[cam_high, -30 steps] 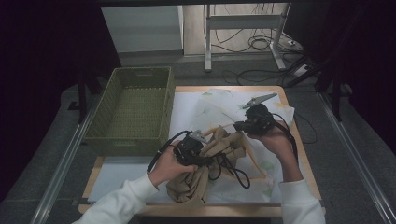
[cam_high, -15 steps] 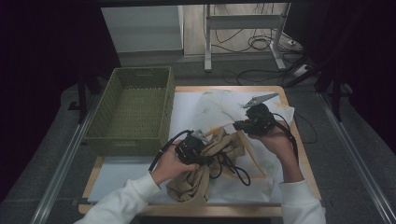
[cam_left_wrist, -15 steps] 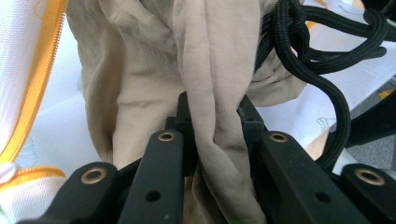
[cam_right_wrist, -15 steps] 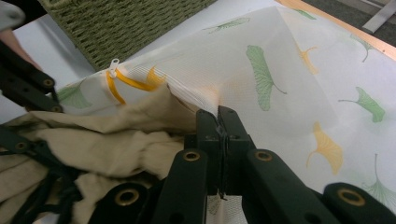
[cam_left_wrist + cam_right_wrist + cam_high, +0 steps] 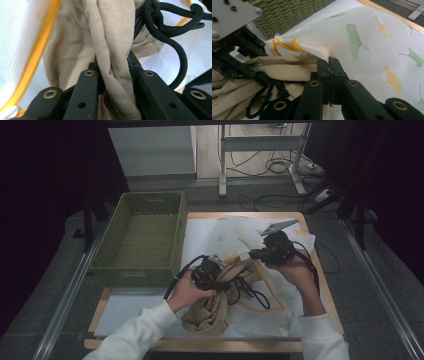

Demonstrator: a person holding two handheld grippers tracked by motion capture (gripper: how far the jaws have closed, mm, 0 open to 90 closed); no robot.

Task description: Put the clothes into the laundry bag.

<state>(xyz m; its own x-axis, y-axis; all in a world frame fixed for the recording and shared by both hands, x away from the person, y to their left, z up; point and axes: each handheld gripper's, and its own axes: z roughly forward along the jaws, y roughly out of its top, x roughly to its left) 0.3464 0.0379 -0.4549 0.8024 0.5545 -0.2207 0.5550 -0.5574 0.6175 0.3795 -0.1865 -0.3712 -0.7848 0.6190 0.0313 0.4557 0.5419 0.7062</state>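
A beige garment (image 5: pixel 209 309) lies bunched on a white mesh bag (image 5: pixel 235 234) printed with leaves and edged by a yellow zipper (image 5: pixel 277 46). My left gripper (image 5: pixel 216 271) is shut on a fold of the garment (image 5: pixel 110 50) at the bag's mouth. A black cord (image 5: pixel 178 51) loops beside the garment. My right gripper (image 5: pixel 251 254) is shut on the edge of the mesh bag (image 5: pixel 367 42) and holds it raised over the garment (image 5: pixel 287 68). The left gripper (image 5: pixel 242 50) appears close by in the right gripper view.
A green woven basket (image 5: pixel 142 237) stands at the table's left, touching the white sheet. The wooden table edge (image 5: pixel 320 270) runs down the right. Cables and a metal stand's legs (image 5: pixel 260 155) are on the floor beyond the table.
My left gripper has shifted slightly up and to the right with the garment. The right gripper keeps its hold on the bag edge in almost the same place.
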